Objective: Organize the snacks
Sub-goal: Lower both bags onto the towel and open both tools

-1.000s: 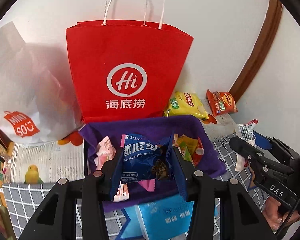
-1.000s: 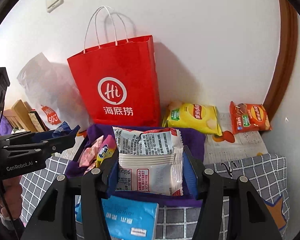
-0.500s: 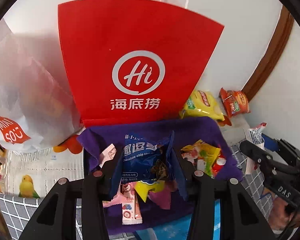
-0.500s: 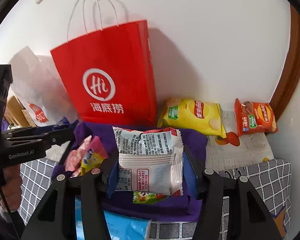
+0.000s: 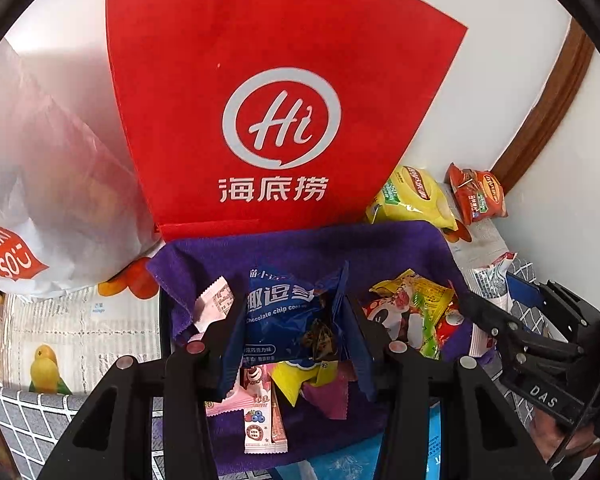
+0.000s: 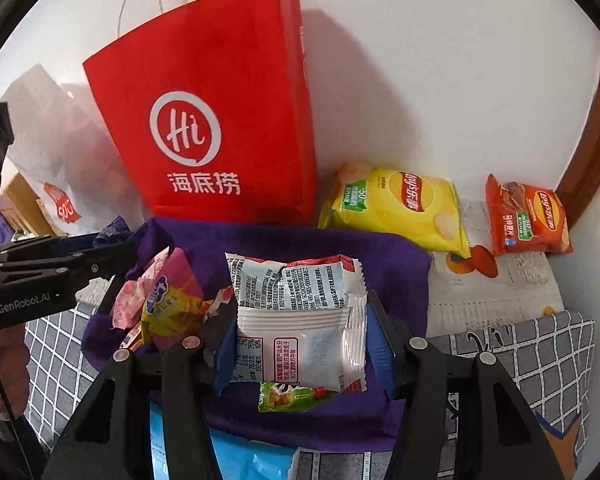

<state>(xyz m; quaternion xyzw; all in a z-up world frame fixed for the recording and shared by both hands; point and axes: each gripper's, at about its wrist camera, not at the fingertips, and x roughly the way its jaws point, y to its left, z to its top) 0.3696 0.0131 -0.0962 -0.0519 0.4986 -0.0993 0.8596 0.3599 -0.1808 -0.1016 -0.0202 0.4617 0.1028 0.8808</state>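
In the left wrist view, the left gripper (image 5: 294,334) has its jaws closed on a dark blue chocolate chip cookie packet (image 5: 288,316), which is pinched upright between the blue pads. Directly below and ahead of the jaws lies a purple cloth-lined basket (image 5: 308,246) holding loose sweets: a pink strawberry-print wafer packet (image 5: 262,420) below the jaws, a yellow and purple wrapper (image 5: 312,384) beside it, and a yellow-green candy packet (image 5: 414,312) to the right of the jaws. Beyond the basket stands a red Haidilao paper bag (image 5: 276,112). Further right of it lie a yellow Lay's chip bag (image 5: 414,196) and an orange Lay's chip bag (image 5: 478,194). A white Miniso bag (image 5: 40,200) leans to the left. The right gripper (image 5: 500,320) enters from the right edge, gripping a white packet.

In the right wrist view, the right gripper (image 6: 300,340) has its jaws clamped on a white snack packet with red print (image 6: 300,320), held above the purple basket (image 6: 380,248). A green packet (image 6: 290,394) lies just beneath the jaws, and a purple-yellow candy packet (image 6: 170,300) sits to their left inside the basket. The red bag (image 6: 216,120) stands behind, with the yellow chip bag (image 6: 396,204) and orange chip bag (image 6: 526,216) to the right on the tabletop (image 6: 500,292). The left gripper (image 6: 112,252) reaches in from the left.
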